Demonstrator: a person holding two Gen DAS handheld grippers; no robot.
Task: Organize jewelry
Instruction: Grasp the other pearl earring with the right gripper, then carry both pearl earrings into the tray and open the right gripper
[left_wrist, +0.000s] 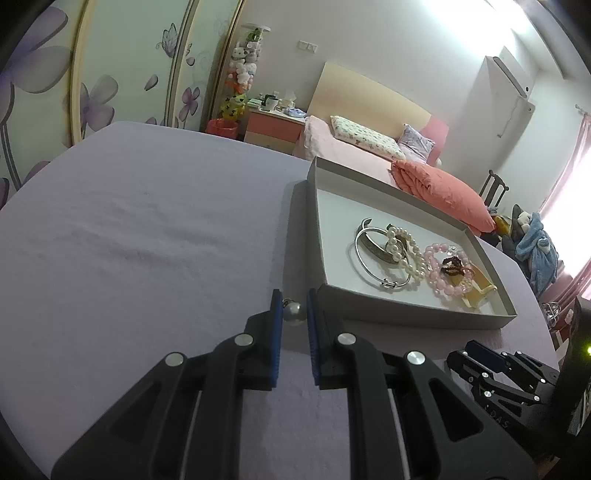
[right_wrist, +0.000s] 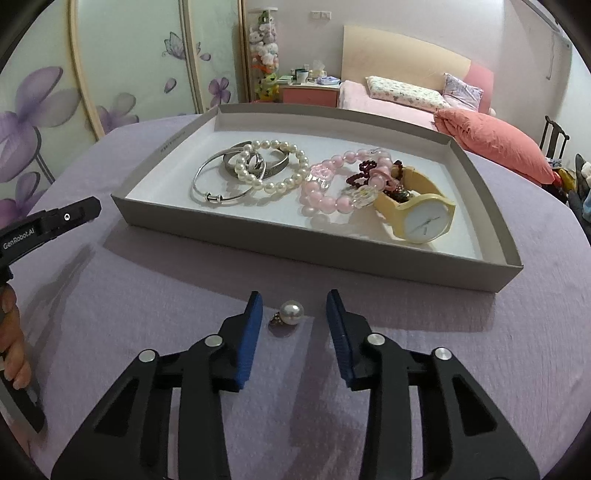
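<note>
A grey tray (right_wrist: 306, 260) on the lilac tablecloth holds silver bangles (right_wrist: 216, 188), a pearl bracelet (right_wrist: 275, 168), a pink bead bracelet (right_wrist: 327, 201) and a yellow watch (right_wrist: 424, 221). In front of the tray's near wall lies a pearl earring (right_wrist: 291, 313). My right gripper (right_wrist: 294, 295) is open with a finger on either side of it, and neither pad touches it. My left gripper (left_wrist: 293, 295), by the tray's (left_wrist: 406, 314) near left corner, is shut on a second pearl earring (left_wrist: 294, 313). The right wrist view shows the left gripper (right_wrist: 96, 205) side-on, its earring hidden.
A hand (right_wrist: 13, 347) holds the left gripper at the left edge. The right gripper (left_wrist: 471, 346) shows low at the right in the left wrist view. Behind the table are a bed with a coral pillow (right_wrist: 491, 144), a nightstand and a floral wardrobe.
</note>
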